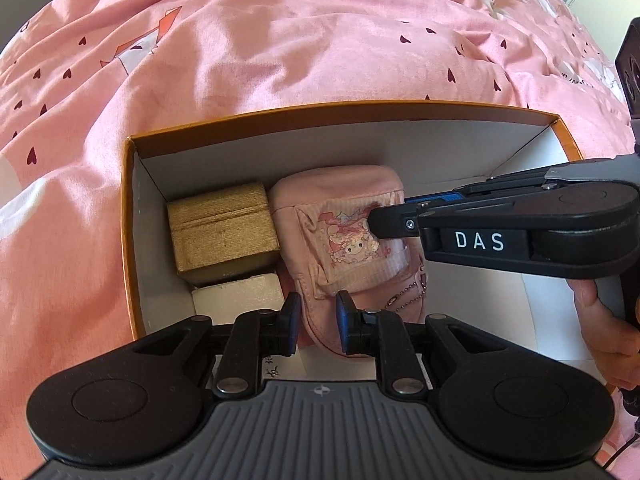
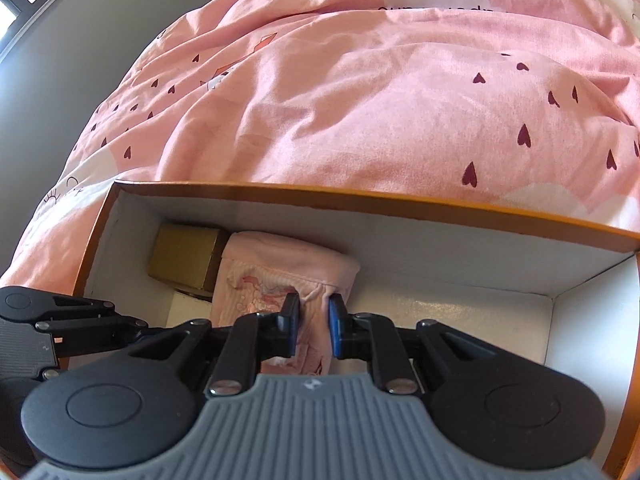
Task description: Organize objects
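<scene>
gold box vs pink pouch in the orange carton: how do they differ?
The gold textured box is rigid and square-edged; the pink fabric pouch with the cartoon print is soft and rounded. The box sits in the carton's left corner on a white block; the pouch lies beside it, nearer the middle. The left gripper and the right gripper work on the pouch; nothing touches the box. Both lie inside the orange-rimmed white carton.

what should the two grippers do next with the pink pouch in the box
Probably let go and lift clear: the pink pouch already lies in the orange box beside the gold box, with the right gripper pinching its fabric and the left gripper at its near edge.
</scene>
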The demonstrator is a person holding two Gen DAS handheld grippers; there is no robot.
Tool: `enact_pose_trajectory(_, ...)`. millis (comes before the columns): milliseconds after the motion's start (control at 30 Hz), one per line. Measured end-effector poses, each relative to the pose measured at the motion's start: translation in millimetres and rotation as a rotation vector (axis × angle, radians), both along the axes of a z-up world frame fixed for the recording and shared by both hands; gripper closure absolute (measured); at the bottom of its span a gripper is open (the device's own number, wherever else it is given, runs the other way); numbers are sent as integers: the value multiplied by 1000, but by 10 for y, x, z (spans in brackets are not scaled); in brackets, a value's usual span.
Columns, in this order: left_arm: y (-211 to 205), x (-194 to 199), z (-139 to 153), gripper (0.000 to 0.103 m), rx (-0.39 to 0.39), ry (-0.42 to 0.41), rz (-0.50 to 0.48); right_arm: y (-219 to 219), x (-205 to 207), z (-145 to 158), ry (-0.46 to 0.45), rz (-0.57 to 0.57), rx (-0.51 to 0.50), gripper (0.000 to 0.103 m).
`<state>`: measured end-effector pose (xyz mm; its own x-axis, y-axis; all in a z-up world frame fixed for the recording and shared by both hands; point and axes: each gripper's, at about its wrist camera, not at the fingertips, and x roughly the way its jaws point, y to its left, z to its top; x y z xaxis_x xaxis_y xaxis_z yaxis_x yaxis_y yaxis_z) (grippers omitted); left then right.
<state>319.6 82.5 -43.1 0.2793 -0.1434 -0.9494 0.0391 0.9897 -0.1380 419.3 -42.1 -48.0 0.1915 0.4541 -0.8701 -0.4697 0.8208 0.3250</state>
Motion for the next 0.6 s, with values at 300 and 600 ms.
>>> enact_pose_trajectory(300,-46,-211,327,63,18,-108,-5,-81,-177,257,-93,1,-13,63)
enact_pose_trajectory(600,-219,-1155,967,58,-85,-303,15,-630,-1097,952,-312,-20,65,58)
